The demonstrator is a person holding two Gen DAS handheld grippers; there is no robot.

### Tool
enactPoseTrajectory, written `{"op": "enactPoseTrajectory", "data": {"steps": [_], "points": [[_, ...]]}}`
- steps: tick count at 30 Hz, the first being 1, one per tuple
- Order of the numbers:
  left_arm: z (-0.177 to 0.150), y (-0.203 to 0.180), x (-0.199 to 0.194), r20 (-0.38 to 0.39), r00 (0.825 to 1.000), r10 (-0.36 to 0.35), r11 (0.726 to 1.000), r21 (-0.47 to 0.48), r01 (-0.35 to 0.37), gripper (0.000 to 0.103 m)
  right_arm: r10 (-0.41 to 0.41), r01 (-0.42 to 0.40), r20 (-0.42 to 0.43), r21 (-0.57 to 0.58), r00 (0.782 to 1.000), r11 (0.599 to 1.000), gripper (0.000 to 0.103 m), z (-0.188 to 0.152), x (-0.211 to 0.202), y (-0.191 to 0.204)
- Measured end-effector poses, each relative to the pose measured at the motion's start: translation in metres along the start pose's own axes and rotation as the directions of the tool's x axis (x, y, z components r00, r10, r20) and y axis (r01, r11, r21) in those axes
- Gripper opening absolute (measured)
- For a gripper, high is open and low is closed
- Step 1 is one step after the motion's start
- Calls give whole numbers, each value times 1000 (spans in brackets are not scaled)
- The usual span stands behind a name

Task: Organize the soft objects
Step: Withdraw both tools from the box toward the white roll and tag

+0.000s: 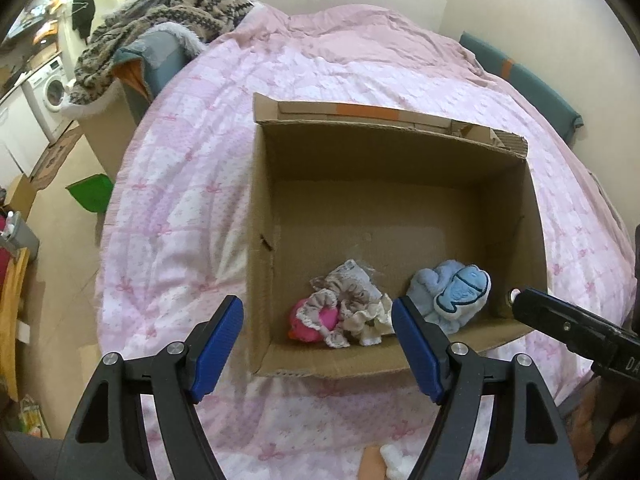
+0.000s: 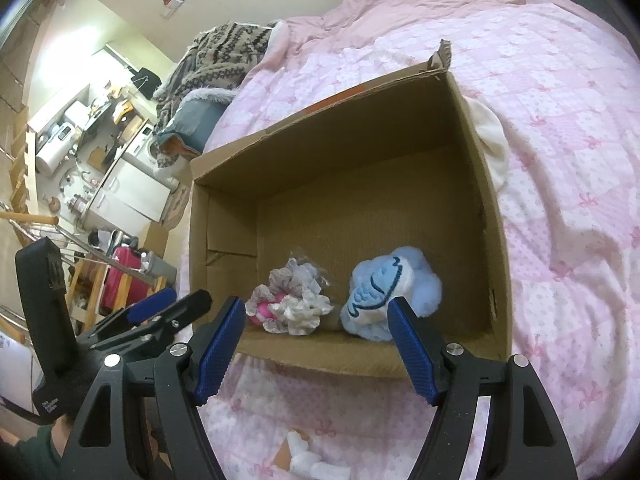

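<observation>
An open cardboard box (image 1: 264, 216) (image 2: 496, 248) sits on the pink bed. Inside, near its front wall, lie a pink toy wrapped in frilly scrunchies (image 1: 340, 316) (image 2: 288, 304) and a light blue plush (image 1: 452, 292) (image 2: 388, 292). My left gripper (image 1: 318, 344) is open and empty, held above the box's front edge. My right gripper (image 2: 316, 344) is open and empty, also above the front edge; its body shows in the left wrist view (image 1: 568, 324). A small white soft item (image 1: 394, 462) (image 2: 306, 454) lies on the bed below the grippers.
A pink quilt (image 1: 192, 184) (image 2: 560, 160) covers the bed. A patterned knit blanket (image 1: 168, 12) (image 2: 224, 60) is piled on a chair at the far left. A white cloth (image 2: 494, 144) lies beside the box. Floor, a green dustpan (image 1: 90, 192) and a washing machine (image 1: 50, 88) lie left.
</observation>
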State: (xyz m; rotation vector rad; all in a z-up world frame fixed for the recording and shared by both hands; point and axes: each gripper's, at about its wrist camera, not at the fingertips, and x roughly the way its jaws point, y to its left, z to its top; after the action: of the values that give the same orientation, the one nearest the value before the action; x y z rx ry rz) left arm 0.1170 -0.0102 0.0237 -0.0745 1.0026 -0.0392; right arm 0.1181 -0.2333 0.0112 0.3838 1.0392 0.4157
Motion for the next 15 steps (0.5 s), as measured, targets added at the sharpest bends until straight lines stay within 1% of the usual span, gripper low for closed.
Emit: {"op": "enactPoseTrajectory", "data": {"steps": [3, 10, 15], "points": [[-4, 7, -8, -1, 1000, -18, 999, -31, 18, 74, -14, 14, 6, -9, 1000, 1000, 78, -5, -8, 2], [-20, 10, -21, 0, 1000, -12, 1000, -25, 12, 74, -35, 35, 0, -2, 999, 999, 78, -21, -20, 1], [-37, 7, -23, -28, 1000, -11, 1000, -3, 11, 74, -37, 37, -9, 32, 999, 999, 78, -34, -27, -4]]}}
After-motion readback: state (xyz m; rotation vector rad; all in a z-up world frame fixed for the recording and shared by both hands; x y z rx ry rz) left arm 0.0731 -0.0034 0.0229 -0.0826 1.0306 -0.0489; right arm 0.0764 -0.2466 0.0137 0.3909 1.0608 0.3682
